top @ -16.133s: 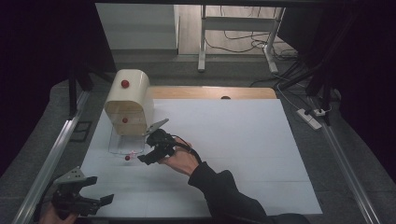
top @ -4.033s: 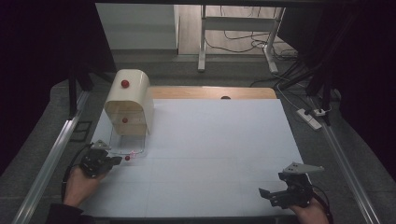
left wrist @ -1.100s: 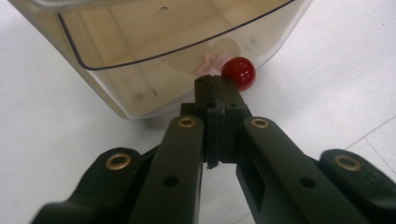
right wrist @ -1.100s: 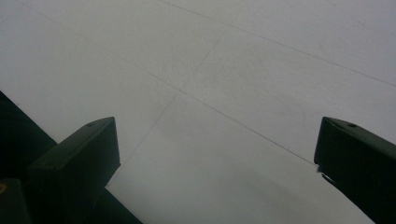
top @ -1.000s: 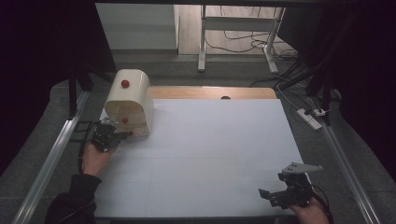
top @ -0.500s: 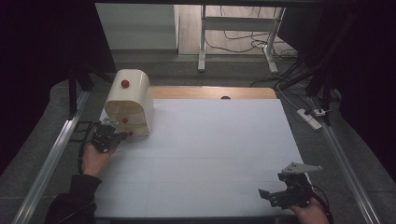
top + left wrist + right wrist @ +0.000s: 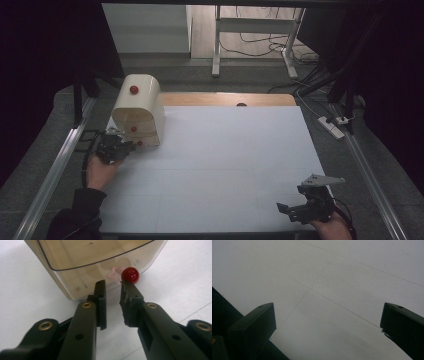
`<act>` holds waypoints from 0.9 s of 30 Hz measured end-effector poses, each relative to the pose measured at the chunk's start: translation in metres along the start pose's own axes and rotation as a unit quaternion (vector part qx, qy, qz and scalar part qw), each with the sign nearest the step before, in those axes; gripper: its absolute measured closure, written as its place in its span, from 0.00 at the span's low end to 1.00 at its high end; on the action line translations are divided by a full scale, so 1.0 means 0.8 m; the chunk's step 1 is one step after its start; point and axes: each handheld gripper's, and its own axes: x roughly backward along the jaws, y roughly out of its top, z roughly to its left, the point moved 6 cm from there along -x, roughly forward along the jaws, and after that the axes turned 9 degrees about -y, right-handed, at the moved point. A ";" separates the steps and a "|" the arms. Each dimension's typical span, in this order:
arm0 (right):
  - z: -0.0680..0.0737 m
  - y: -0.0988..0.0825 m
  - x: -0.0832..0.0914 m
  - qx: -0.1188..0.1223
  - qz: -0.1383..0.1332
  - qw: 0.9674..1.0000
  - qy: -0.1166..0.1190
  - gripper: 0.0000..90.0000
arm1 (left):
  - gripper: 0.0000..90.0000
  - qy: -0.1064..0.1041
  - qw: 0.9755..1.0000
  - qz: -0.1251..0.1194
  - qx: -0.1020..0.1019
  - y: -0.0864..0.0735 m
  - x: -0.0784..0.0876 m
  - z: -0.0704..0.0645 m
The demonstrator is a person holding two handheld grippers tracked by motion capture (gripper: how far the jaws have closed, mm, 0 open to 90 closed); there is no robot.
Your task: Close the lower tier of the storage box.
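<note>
The left hand-held gripper (image 7: 112, 293) has matt black jaws: broad, rounded arms with brass-coloured rivets (one on each arm, one on each outer knuckle) and small plain holes. The right hand-held gripper (image 7: 305, 205) carries a grey three-cornered plate. The person's left sleeve (image 7: 82, 212) is dark.

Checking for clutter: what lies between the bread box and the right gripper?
Bare white table, by the high view, from the bread box to the right gripper.

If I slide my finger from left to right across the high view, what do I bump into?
Left claw → cream box with red knobs → bare white table → right claw.
</note>
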 end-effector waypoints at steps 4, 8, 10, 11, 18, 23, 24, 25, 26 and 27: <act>0.000 0.000 0.000 0.000 0.000 1.000 0.000 0.00 | 0.78 -0.003 1.000 -0.003 0.002 0.000 0.002 0.000; 0.000 0.000 0.000 0.002 -0.001 1.000 0.001 0.00 | 0.73 -0.012 1.000 -0.009 0.007 -0.001 0.003 0.000; 0.000 0.000 0.000 0.002 -0.001 1.000 0.001 0.00 | 0.71 -0.012 1.000 -0.008 0.005 -0.001 0.003 0.000; 0.000 0.000 0.000 0.003 -0.001 1.000 0.001 0.00 | 0.70 -0.012 1.000 -0.008 0.004 -0.001 0.003 -0.001; 0.001 0.000 0.000 0.003 -0.001 1.000 0.001 0.00 | 0.61 -0.017 1.000 -0.007 -0.004 -0.001 0.002 -0.005; 0.001 0.000 0.000 0.004 -0.001 1.000 -0.001 0.00 | 0.54 -0.023 1.000 -0.012 -0.004 0.000 0.003 -0.007; 0.001 0.000 0.000 0.004 0.000 1.000 -0.001 0.00 | 0.52 -0.022 1.000 -0.012 -0.005 0.000 0.003 -0.008; 0.001 0.000 0.000 0.004 0.000 1.000 -0.001 0.00 | 0.51 -0.021 1.000 -0.013 -0.005 0.000 0.003 -0.008; 0.001 0.000 0.000 0.004 -0.001 1.000 0.001 0.00 | 0.49 -0.021 1.000 -0.013 -0.006 0.001 0.004 -0.009; 0.001 0.000 0.000 0.004 -0.001 1.000 0.000 0.00 | 0.47 -0.021 1.000 -0.014 -0.007 0.001 0.004 -0.009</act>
